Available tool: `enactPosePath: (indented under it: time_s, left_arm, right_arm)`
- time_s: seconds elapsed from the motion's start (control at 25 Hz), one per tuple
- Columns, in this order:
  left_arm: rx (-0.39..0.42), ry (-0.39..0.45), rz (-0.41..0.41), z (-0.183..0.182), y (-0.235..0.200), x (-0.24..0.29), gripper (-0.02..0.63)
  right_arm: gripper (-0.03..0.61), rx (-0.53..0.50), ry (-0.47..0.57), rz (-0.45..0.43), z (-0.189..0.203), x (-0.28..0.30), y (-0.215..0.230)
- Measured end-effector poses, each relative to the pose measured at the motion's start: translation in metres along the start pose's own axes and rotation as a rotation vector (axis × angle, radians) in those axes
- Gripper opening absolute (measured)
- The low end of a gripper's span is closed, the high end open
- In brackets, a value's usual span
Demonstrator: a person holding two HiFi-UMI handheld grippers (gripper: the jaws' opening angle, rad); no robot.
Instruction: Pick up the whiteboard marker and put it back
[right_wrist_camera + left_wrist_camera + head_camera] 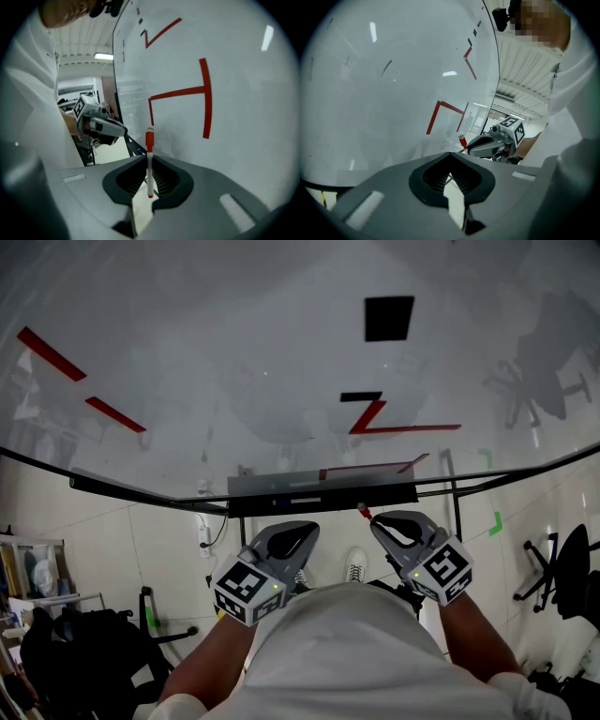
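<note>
The whiteboard marker point(149, 161), white with a red cap, stands upright between the jaws of my right gripper point(150, 157), which is shut on it. Its red cap end point(364, 512) pokes out toward the whiteboard point(234, 362) just below the board's grey tray point(281, 487). In the left gripper view the marker point(462, 140) sticks out of the right gripper point(465, 146), close to the board. My left gripper point(450, 153) is shut with nothing in it. It hangs beside the right gripper point(375, 518), below the tray.
Red lines and a red Z point(370, 415) are drawn on the board, with a black square point(388, 318) above. An office chair point(561, 570) stands on the floor at right. A black bag point(70, 652) and shelves sit at lower left.
</note>
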State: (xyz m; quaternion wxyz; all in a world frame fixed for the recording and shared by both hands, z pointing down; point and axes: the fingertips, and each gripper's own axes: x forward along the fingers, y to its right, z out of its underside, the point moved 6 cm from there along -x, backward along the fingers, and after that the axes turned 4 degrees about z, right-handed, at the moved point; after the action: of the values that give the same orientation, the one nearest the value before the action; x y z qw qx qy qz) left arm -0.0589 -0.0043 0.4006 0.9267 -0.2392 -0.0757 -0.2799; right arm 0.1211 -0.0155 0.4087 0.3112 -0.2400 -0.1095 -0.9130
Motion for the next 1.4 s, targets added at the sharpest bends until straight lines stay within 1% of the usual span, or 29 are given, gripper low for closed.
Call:
enactPosePath:
  time_s: [0.36,0.44,0.68,0.88,1.16,1.4]
  left_arm:
    - [-0.012,0.0,-0.016,0.001,-0.005,-0.004,0.017]
    - [-0.011,0.002,-0.018,0.001,-0.006,-0.004,0.017]
    - [-0.012,0.007,-0.019,0.001,-0.008,-0.003,0.017]
    - [-0.016,0.007,-0.024,0.002,-0.009,-0.005,0.017]
    - [-0.014,0.009,-0.012,0.003,-0.003,-0.003,0.017]
    - [-0.01,0.009,-0.019,0.003,-0.004,-0.006,0.017]
  right_arm:
    - [0.038,-0.375,-0.146,0.097,0.006,0.011,-0.005]
    - [0.038,-0.435,-0.167,0.106,0.007,0.014,-0.006]
    - [0.038,-0.522,-0.199,0.107,0.007,0.022,-0.005]
    - [0.038,-0.603,-0.252,0.109,0.012,0.028,-0.001]
    - [0.038,-0.672,-0.299,0.105,0.018,0.035,0.004]
    - [0.038,-0.733,-0.323,0.103,0.021,0.04,0.005]
